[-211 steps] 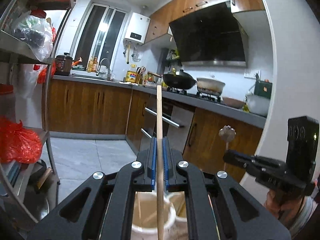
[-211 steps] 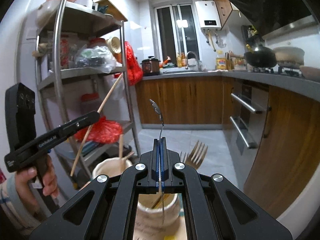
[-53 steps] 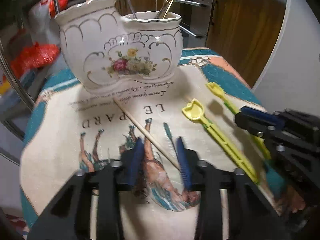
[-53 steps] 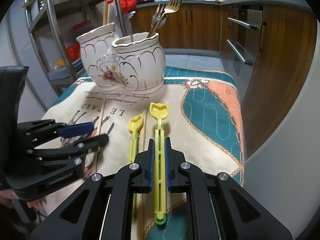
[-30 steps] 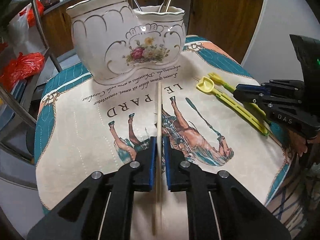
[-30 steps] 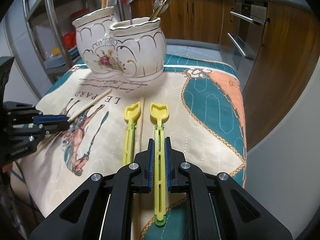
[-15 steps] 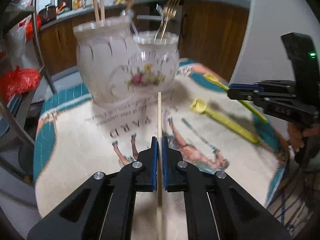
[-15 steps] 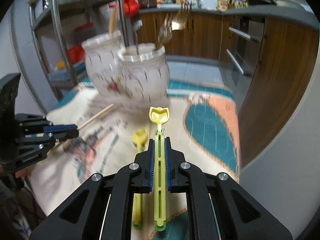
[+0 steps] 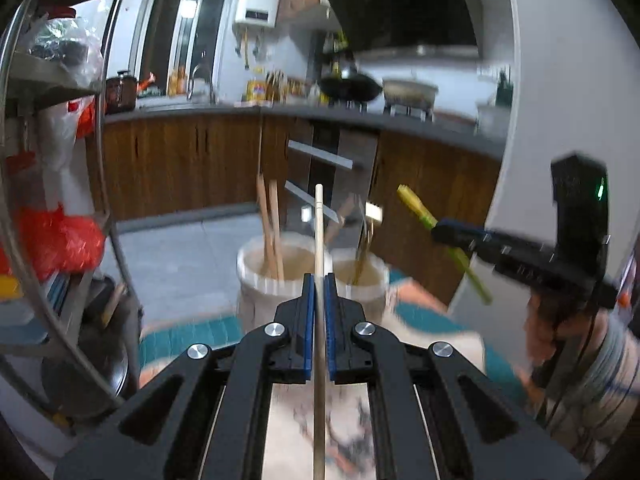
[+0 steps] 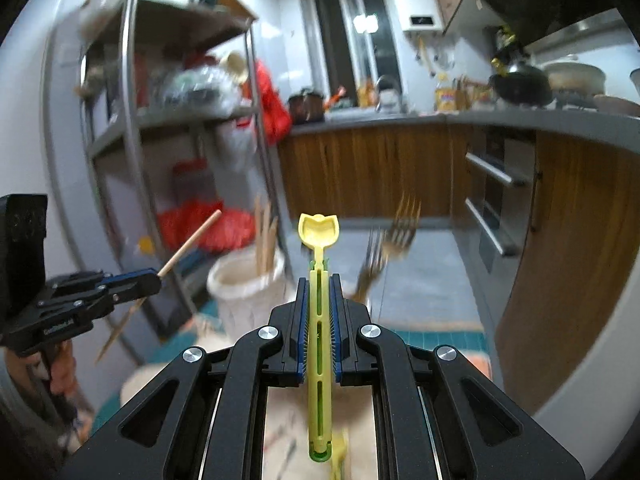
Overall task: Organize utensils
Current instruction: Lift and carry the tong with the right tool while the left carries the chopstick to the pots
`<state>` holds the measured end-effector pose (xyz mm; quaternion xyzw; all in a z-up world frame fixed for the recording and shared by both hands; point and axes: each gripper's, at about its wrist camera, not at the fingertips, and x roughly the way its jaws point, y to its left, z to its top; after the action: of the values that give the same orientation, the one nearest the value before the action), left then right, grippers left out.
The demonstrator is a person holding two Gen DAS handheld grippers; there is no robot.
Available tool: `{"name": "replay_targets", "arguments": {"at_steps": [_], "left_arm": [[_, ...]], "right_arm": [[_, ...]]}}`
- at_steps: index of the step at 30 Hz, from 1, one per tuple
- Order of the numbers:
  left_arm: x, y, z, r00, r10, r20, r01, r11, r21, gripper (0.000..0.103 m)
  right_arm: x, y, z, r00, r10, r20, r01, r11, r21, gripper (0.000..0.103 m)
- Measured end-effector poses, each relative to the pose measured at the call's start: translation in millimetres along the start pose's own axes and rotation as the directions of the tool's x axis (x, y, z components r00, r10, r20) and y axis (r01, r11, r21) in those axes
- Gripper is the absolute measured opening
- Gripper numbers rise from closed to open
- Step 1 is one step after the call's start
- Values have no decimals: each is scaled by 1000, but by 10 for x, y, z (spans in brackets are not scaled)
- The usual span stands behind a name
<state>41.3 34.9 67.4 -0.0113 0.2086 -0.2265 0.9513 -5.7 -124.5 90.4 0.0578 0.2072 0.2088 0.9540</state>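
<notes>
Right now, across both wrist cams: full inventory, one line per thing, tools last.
Wooden chopstick: one, pale wood, clamped in the left tool, pointing at the holder.
Yellow utensil: one, yellow with green, clamped in the right tool.
Ceramic holder: one, white, two compartments, on the cloth.
Chopsticks in holder: at least two, wood, left compartment.
Forks: two at least, gold, right compartment; blurred.
Patterned cloth: one, teal and cream, under the holder.
Metal rack: one, steel, left of the right wrist view, holding bags.
Wok: one, black, on the stove.
Left tool: shut on the chopstick.
Right tool: shut on the yellow utensil.
</notes>
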Motion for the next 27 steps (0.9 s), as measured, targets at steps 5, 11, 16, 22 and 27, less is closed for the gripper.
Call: {"name": "replay_targets", "arguments": {"at_steps": [5,11,16,22,27], "left_arm": [[288,154,324,993,-25,113,31,998,-53,5],[623,348,518,975,-16,220,46,990,-133,5],[822,368,554,958,28,285,18,987,-158,5],[992,378,469,955,67,290,-21,987,-157,5],[1039,399,349,961,58,270,-21,990,-137,5]], "right_arm": [[331,-175,189,999,12,46,-17,994,106,11],[702,-261,268,994,71,84,-86,979,184,11],[926,-263,171,993,86,86,-103,972,213,11],[1098,-237,45,994,74,85,-90,974,209,11],[1159,-145,-56,996,53,73,-64,984,166,11]]}}
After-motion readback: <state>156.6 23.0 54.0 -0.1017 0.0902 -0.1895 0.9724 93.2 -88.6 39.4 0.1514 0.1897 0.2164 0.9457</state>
